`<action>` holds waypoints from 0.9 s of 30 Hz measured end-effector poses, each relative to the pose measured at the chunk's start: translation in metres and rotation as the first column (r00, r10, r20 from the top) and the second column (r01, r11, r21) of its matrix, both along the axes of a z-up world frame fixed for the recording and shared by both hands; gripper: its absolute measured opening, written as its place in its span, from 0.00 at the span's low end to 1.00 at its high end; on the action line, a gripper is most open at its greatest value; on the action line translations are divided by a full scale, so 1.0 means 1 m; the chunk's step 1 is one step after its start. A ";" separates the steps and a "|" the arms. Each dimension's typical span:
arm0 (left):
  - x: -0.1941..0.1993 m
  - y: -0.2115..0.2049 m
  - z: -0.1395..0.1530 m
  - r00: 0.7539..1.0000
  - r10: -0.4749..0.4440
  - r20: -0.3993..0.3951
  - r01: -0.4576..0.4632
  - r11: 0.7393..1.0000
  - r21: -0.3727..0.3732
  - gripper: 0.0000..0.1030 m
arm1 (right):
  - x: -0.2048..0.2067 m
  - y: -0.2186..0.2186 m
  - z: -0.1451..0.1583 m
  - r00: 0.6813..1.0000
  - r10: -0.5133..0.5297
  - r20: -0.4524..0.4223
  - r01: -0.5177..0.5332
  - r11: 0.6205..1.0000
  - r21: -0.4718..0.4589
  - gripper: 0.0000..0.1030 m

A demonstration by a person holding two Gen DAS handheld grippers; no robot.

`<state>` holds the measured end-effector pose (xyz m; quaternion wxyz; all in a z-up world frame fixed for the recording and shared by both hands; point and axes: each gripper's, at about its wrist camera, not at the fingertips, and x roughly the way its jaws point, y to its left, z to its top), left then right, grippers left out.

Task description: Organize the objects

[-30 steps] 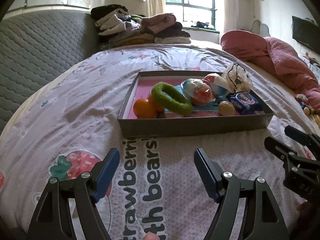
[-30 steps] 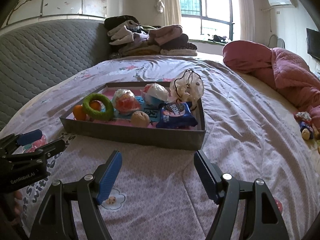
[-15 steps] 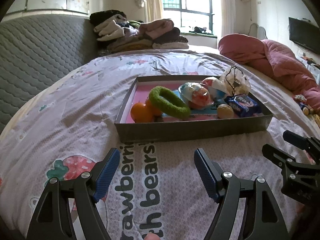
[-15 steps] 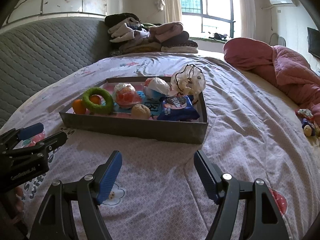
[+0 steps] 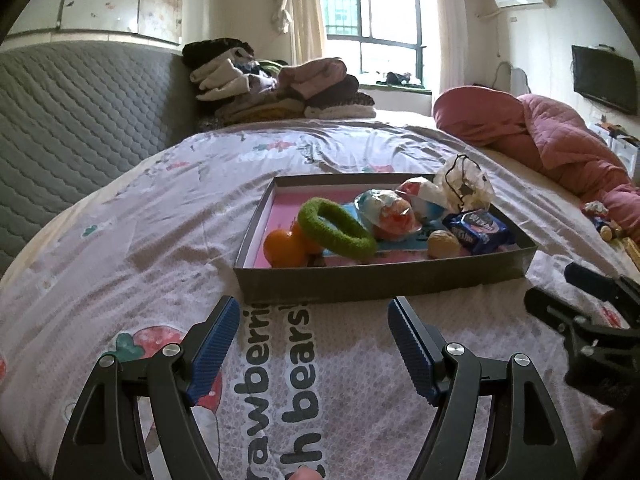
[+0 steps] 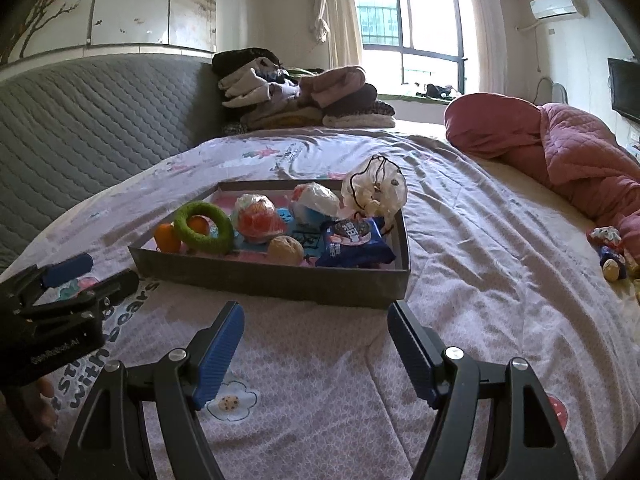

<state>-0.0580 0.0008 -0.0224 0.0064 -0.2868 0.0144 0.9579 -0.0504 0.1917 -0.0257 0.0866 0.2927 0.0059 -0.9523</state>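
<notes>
While both tools are hovering above the printed bedsheet (image 5: 140, 240), the left gripper (image 5: 314, 332) is standing with its blue pads wide apart and holding nothing, and the right gripper (image 6: 316, 340) is gaping just as wide, also empty. At twelve o'clock from each, just beyond the fingertips, the grey tray (image 5: 380, 280) is lying on the bed. Inside it, a green ring (image 5: 336, 228) is leaning on two oranges (image 5: 284, 248) at nine o'clock, a blue snack packet (image 6: 352, 244) is sitting at three o'clock, and a drawstring pouch (image 6: 378, 192) is occupying the far right corner.
</notes>
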 end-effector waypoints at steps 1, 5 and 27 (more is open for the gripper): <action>0.000 0.000 0.000 1.000 -0.001 -0.002 0.001 1.000 0.001 0.75 | -0.001 0.000 -0.001 1.000 0.000 0.006 0.000 1.000 0.002 0.71; 0.000 -0.001 0.000 1.000 0.000 -0.006 0.000 1.000 0.003 0.75 | -0.001 -0.001 -0.004 1.000 -0.001 0.016 0.001 1.000 0.006 0.71; -0.003 0.001 -0.004 1.000 -0.007 0.015 0.007 1.000 0.001 0.75 | -0.005 0.002 -0.010 0.999 -0.010 0.037 0.010 1.000 -0.008 0.72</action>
